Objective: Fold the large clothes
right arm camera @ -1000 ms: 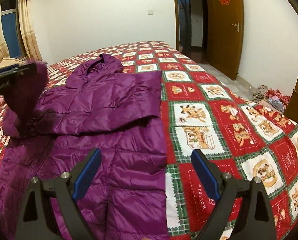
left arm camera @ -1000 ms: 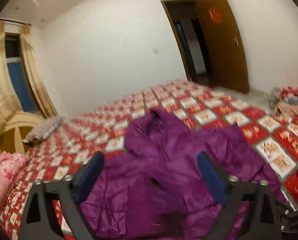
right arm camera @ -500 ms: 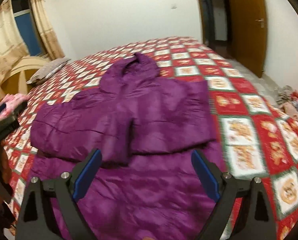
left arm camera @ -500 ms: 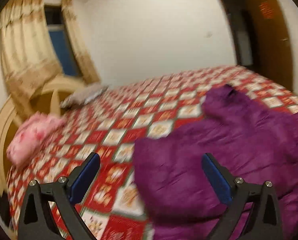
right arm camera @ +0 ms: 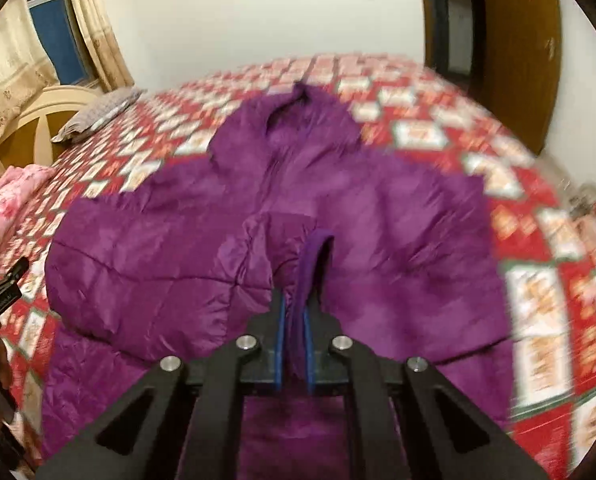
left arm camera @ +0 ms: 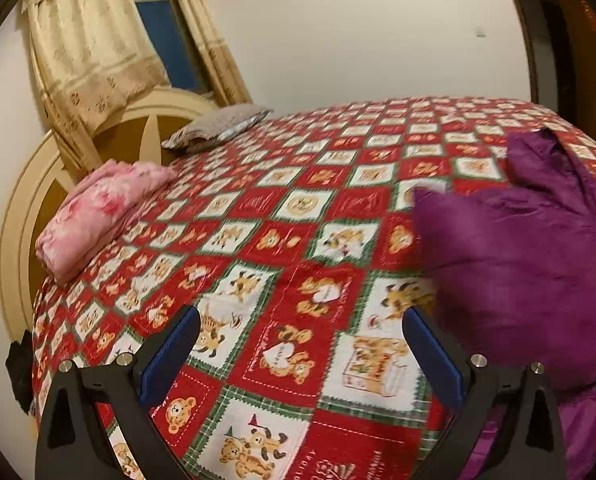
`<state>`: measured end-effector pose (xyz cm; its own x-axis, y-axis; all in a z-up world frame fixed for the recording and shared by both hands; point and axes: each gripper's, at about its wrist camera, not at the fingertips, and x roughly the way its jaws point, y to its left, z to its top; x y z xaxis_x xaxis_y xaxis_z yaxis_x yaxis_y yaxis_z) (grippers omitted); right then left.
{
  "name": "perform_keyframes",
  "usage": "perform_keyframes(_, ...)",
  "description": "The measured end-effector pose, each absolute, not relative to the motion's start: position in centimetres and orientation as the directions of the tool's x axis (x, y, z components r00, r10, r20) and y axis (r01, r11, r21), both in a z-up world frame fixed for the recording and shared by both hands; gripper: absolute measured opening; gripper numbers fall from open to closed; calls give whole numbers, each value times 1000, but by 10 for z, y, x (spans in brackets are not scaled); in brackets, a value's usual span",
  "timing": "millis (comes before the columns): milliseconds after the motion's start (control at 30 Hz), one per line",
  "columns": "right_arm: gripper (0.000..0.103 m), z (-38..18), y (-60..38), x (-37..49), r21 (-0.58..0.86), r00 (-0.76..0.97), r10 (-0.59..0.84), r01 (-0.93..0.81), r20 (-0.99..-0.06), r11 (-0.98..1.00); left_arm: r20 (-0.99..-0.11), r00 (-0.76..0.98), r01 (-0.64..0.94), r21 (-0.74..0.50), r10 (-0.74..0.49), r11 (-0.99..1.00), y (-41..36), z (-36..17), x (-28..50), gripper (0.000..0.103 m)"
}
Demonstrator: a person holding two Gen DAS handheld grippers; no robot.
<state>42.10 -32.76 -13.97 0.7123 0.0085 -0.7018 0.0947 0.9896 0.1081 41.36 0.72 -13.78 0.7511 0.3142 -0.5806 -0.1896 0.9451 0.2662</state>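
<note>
The bed point(left arm camera: 298, 216) under its red bear quilt point(left arm camera: 282, 360) carries everything. My purple jacket point(right arm camera: 258, 216) lies spread across the middle, hood toward the wall. A pink blanket point(left arm camera: 98, 216) and a grey pillow point(left arm camera: 218, 126) sit by the headboard point(left arm camera: 22, 216). My right gripper point(right arm camera: 294, 340) is clamped on the jacket's cuff. My left gripper point(left arm camera: 298, 356) hangs wide open over bare quilt, just beside the jacket, holding nothing.

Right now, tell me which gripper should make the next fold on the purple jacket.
Right. The right gripper is shut on a fold of the purple jacket. The left gripper stands open over the bare quilt, beside the jacket.
</note>
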Motion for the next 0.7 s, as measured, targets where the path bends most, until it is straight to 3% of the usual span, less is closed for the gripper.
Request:
perform_keyframes(167,9,-128,-371,402,62,723,-127,229,-679,971,-606,726,-192,275,325,942,7,-148,421,101)
perform_keyframes(467,12,-174,-412,411,28,613,-220,368,-759,929,-610,727,-122,338,316,933,-21,-152,427,101)
perform_keyframes(567,36,-175,-420,404,29,605,-247,408,-757,913,-601,748,-104,314,282,944,-30,-136,436,101)
perform_keyframes(667,38,-162,-429,396,27,599,-285,457,-749,889,-576,773,-99,303,265,948,-43,-118,448,101)
perform_keyframes(700,49,-156,-428,395,9,598,-303,461,-742,888,-570,782,-93,293,252,952,-50,-112,454,101)
